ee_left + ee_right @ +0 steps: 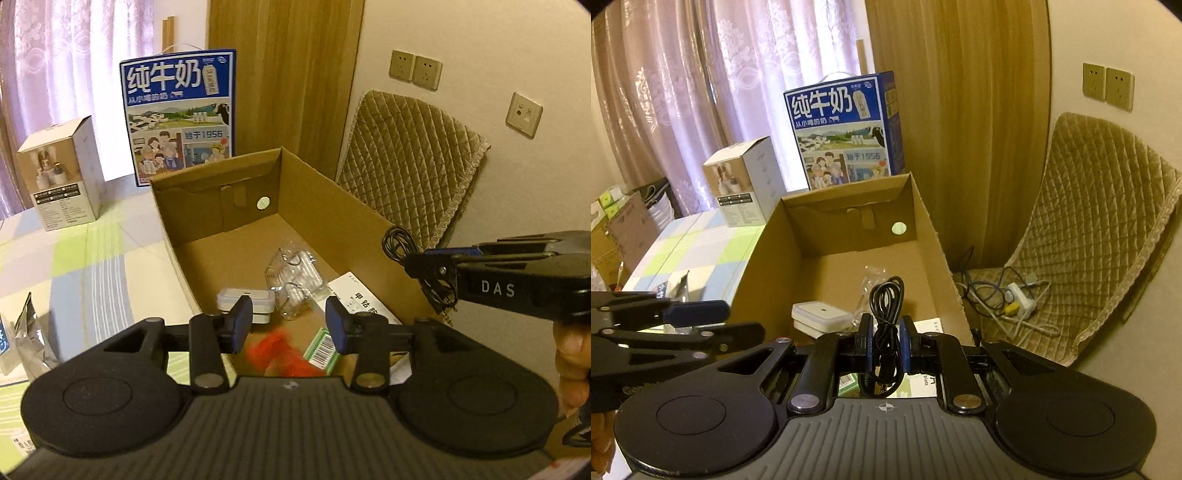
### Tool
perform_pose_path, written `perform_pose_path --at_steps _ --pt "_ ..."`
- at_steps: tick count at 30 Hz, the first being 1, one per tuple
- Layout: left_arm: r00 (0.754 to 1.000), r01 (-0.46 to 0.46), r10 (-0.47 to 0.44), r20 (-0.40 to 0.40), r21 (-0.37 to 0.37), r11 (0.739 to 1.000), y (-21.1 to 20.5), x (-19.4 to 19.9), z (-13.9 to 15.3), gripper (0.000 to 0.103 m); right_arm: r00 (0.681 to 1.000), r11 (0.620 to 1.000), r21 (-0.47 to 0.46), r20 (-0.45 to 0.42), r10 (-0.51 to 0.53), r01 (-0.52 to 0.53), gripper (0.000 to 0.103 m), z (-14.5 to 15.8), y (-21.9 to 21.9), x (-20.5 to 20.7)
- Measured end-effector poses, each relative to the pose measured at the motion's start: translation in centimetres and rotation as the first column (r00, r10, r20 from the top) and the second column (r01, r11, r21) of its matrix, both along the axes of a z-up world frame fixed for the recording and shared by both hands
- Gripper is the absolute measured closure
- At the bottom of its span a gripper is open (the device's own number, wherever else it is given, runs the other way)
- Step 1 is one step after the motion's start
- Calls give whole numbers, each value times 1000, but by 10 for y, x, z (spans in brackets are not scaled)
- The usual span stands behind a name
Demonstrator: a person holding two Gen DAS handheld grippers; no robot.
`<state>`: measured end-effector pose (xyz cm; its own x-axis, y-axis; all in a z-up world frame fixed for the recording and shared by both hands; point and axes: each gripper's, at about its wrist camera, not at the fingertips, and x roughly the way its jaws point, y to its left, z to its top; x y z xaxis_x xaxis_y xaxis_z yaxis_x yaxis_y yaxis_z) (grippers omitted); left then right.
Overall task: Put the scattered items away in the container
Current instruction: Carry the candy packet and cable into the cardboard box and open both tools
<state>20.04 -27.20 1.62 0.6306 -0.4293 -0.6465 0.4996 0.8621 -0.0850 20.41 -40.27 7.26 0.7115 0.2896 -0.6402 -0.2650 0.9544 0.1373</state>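
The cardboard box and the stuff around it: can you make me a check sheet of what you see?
Surface: table with a checked cloth.
Job's things: open cardboard box holds a white gadget, a clear plastic packet, a white leaflet, something red and a green barcoded pack.
Clutter: silver pouch on the table.
Grippers: left gripper open above the box, empty; right gripper shut on a coiled black cable.
Cables: cords and a power strip on the quilted chair.
Surroundings: milk carton, white product box, curtains, wall sockets.
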Motion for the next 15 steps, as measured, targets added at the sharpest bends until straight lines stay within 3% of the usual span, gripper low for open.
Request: perform_pose_path --at_steps 15 --pt "996 -88 87 -27 -41 995 48 -14 -3 59 999 999 19 4 42 -42 92 0 18 9"
